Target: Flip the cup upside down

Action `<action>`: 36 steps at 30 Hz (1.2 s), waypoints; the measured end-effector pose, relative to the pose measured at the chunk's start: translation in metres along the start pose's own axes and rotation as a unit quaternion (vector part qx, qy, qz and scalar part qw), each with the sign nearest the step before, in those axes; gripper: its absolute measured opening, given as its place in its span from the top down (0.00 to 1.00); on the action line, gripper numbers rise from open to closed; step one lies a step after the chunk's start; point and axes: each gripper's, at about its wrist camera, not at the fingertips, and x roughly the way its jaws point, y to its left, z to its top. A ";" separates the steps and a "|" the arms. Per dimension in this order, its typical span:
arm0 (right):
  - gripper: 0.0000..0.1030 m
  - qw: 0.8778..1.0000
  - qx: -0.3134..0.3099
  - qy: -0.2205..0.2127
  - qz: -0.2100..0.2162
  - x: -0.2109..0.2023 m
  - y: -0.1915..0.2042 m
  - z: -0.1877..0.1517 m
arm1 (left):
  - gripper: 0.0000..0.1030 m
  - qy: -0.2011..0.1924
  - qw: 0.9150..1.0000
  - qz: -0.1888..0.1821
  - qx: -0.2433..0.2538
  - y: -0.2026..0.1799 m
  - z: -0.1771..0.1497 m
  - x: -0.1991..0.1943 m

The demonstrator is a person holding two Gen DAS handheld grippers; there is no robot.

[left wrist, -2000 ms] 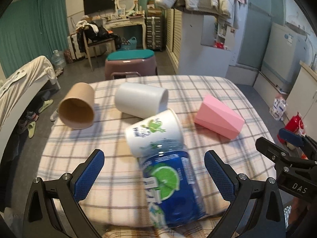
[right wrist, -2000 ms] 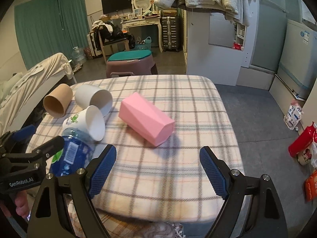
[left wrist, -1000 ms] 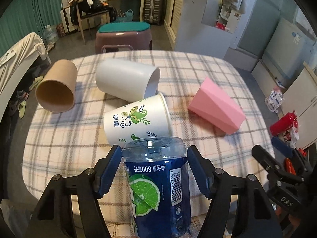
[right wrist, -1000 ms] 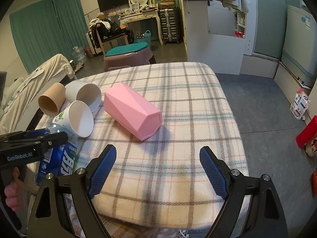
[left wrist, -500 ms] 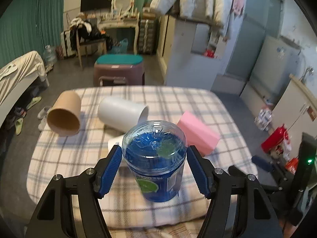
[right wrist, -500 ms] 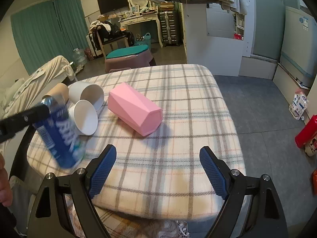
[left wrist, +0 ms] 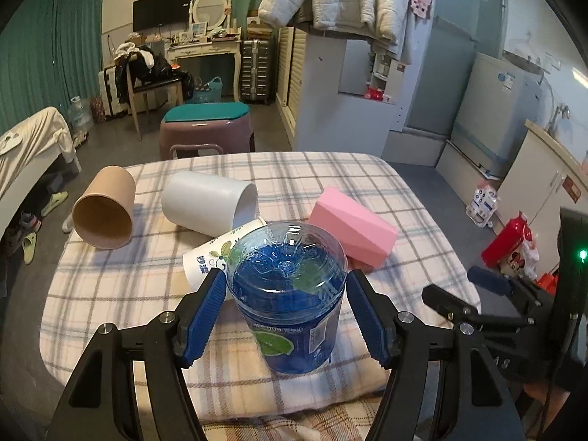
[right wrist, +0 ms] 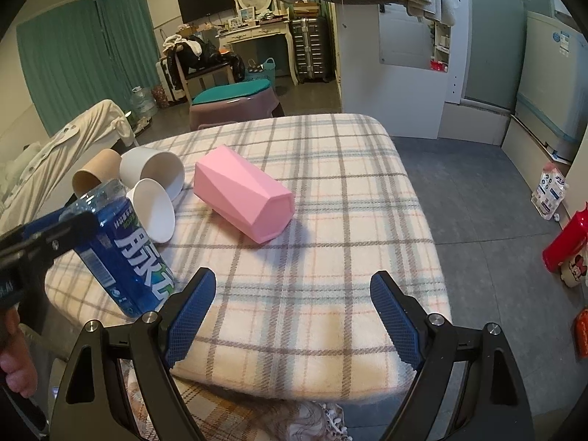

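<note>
Blue pads of the left gripper [left wrist: 286, 305] clamp either side of a clear cut-bottle cup with a blue lime-printed label [left wrist: 290, 294], holding it near the front-left corner of the plaid-blanketed table [left wrist: 367, 169]. Seen down the left wrist camera, the cup's closed moulded base faces up toward the lens, so its long axis runs roughly vertical with a slight lean; the right wrist view shows that tilt, base end leaning away from the table's middle and lower end at the cloth. Whether the rim rests on the blanket or hangs just above it cannot be told. The inversion looks close to complete: what appears to remain is squaring the axis upright and setting the mouth flat on the cloth. The right gripper [right wrist: 292, 312] hangs with its pads well apart and nothing between them, over the front edge of the table, the cup off to its left. The left side is therefore the only one placed to finish the move. Just behind the held cup lie a white paper cup with a green leaf print [left wrist: 209, 253], a plain white tumbler [left wrist: 205, 202], a brown cardboard cup [left wrist: 104, 207] and a pink faceted plastic cup [left wrist: 352, 228], all on their sides; the printed one sits nearest and could be nudged.
</note>
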 end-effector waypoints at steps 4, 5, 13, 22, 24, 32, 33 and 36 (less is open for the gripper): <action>0.16 1.000 0.000 -0.001 0.001 -0.001 0.001 0.000 | 0.31 -0.001 1.000 0.001 0.006 -0.002 -0.006 -0.006; 0.16 1.000 0.000 0.000 0.001 -0.001 0.001 0.000 | 0.31 -0.003 1.000 0.002 0.011 -0.004 -0.009 -0.007; 0.16 1.000 -0.004 -0.003 0.001 -0.006 0.003 -0.002 | 0.23 0.002 1.000 0.003 0.015 -0.007 -0.017 -0.009; 0.16 1.000 -0.008 -0.030 0.004 -0.035 0.008 -0.012 | 0.21 -0.037 0.999 -0.014 0.014 -0.013 -0.020 -0.041; 0.16 0.999 -0.011 -0.038 0.006 -0.044 0.009 -0.014 | 0.21 -0.062 0.998 -0.017 0.014 -0.014 -0.021 -0.058; 0.16 0.996 -0.030 -0.088 0.013 -0.088 0.025 -0.029 | 0.21 -0.146 0.989 -0.011 0.009 -0.008 -0.036 -0.112; 0.16 0.995 -0.034 -0.095 0.015 -0.093 0.028 -0.031 | 0.21 -0.156 0.988 -0.006 0.008 -0.005 -0.040 -0.118; 0.16 0.992 -0.045 -0.117 0.025 -0.109 0.038 -0.042 | 0.18 -0.181 0.983 0.011 0.006 0.003 -0.054 -0.129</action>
